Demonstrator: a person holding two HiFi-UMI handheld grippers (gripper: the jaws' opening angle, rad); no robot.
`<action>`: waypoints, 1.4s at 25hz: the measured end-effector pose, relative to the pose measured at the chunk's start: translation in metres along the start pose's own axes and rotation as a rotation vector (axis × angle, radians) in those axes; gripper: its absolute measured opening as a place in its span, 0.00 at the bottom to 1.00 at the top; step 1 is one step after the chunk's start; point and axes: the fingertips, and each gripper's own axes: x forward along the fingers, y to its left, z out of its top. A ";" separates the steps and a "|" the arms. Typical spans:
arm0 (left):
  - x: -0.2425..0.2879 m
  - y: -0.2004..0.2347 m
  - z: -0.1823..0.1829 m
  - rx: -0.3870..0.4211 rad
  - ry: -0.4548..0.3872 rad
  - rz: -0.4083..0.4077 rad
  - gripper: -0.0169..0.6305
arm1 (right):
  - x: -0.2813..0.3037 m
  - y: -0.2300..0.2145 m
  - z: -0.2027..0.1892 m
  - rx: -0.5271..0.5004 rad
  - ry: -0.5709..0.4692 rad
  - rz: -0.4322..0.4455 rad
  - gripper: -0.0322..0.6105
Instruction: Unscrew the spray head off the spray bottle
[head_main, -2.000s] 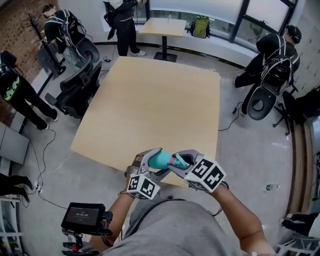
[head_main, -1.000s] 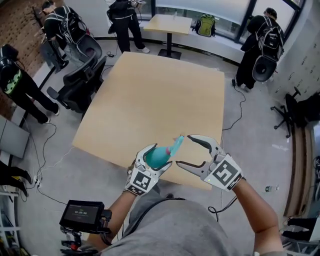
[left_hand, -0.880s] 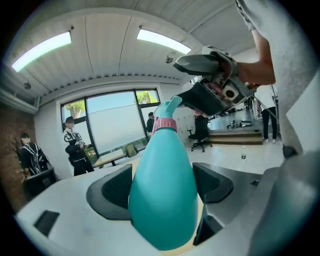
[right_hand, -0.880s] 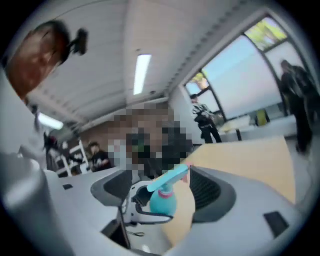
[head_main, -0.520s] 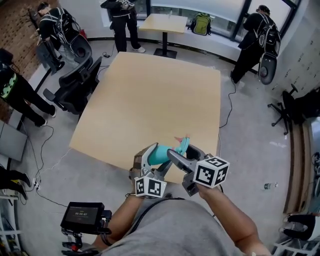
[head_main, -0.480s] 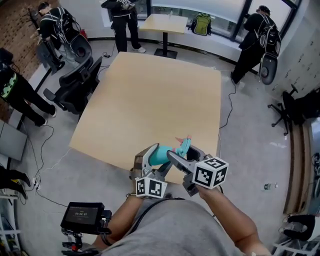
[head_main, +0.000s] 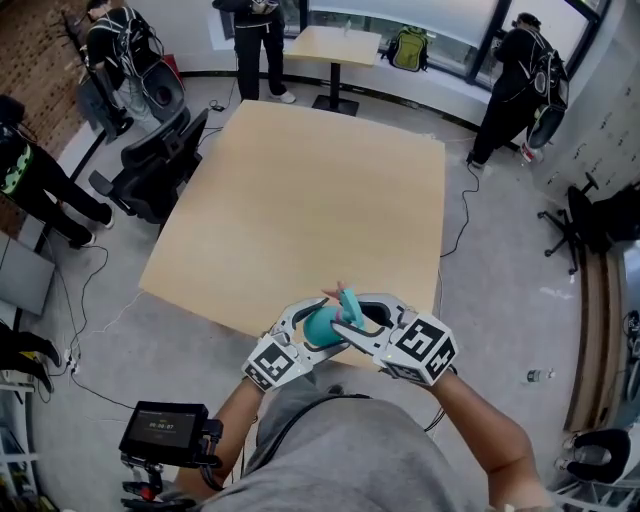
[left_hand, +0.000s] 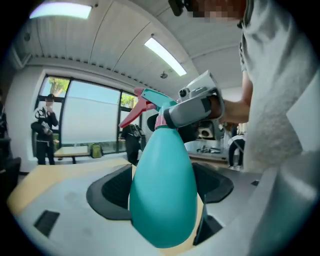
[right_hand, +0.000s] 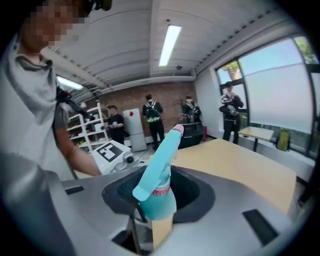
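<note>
A teal spray bottle (head_main: 318, 330) hangs above the near edge of the tan table (head_main: 300, 190). My left gripper (head_main: 320, 323) is shut on its round body (left_hand: 162, 200), one pad on each side. The teal spray head (head_main: 347, 303) with its pink trigger (left_hand: 131, 114) points away from me. My right gripper (head_main: 352, 320) reaches in from the right, and its jaws are closing on the neck just under the head. In the right gripper view the head (right_hand: 161, 157) and pink collar (right_hand: 161, 191) sit between the pads of that gripper (right_hand: 159, 200), which touch the neck.
Black office chairs (head_main: 160, 160) stand left of the table. Several people stand at the room's far side and left. A small table (head_main: 335, 45) and a green backpack (head_main: 412, 48) are by the windows. A screen device (head_main: 165, 430) sits low on my left.
The right gripper, wide open beside the bottle a second ago, has come in over the spray head and its jaws have narrowed around the neck. The left gripper keeps its hold.
</note>
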 end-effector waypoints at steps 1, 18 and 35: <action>-0.002 -0.006 0.002 -0.019 -0.016 -0.066 0.61 | -0.001 0.008 0.001 -0.066 0.031 0.064 0.28; -0.012 0.018 0.018 -0.029 -0.065 0.023 0.61 | -0.028 0.002 0.035 -0.221 -0.174 0.210 0.52; -0.014 0.053 0.005 0.601 0.212 0.538 0.61 | -0.035 -0.042 0.012 1.004 -0.444 0.162 0.54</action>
